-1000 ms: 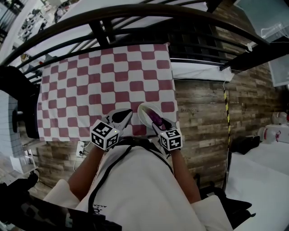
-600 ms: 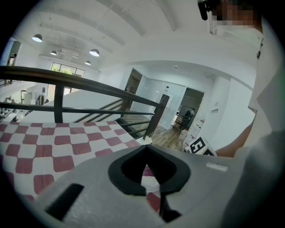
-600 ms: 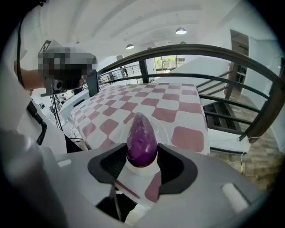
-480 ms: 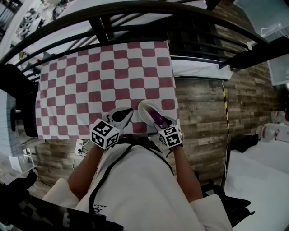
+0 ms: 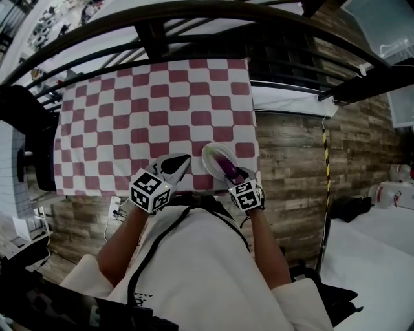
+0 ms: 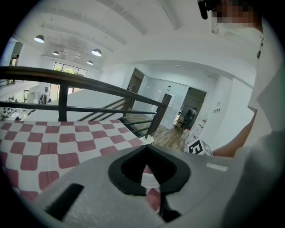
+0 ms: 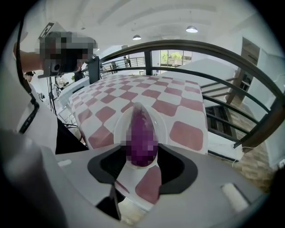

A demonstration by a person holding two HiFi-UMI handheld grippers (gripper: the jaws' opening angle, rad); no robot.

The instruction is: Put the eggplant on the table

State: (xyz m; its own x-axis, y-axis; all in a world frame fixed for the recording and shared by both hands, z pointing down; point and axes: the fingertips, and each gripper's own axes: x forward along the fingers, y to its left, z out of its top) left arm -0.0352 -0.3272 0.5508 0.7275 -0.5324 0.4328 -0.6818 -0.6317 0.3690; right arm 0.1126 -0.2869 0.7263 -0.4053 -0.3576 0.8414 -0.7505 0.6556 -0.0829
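A purple eggplant (image 5: pixel 224 165) (image 7: pixel 141 133) lies in a white plate (image 5: pixel 211 154) (image 7: pixel 119 127) at the near right corner of the table, which has a red-and-white checked cloth (image 5: pixel 129 116) (image 7: pixel 147 87). My right gripper (image 5: pixel 228 173) (image 7: pixel 142 147) reaches over the plate's near rim, its jaws closed against the sides of the eggplant's near end. My left gripper (image 5: pixel 184 161) (image 6: pixel 145 147) hovers shut and empty over the table's near edge, just left of the plate.
A black metal railing (image 5: pixel 194 16) arcs beyond the table's far edge. Wooden plank flooring (image 5: pixel 291 168) lies to the right and below the table. The person's body fills the lower part of the head view.
The right gripper has slid forward over the plate until its jaws sit around the eggplant. The left gripper has stayed in place.
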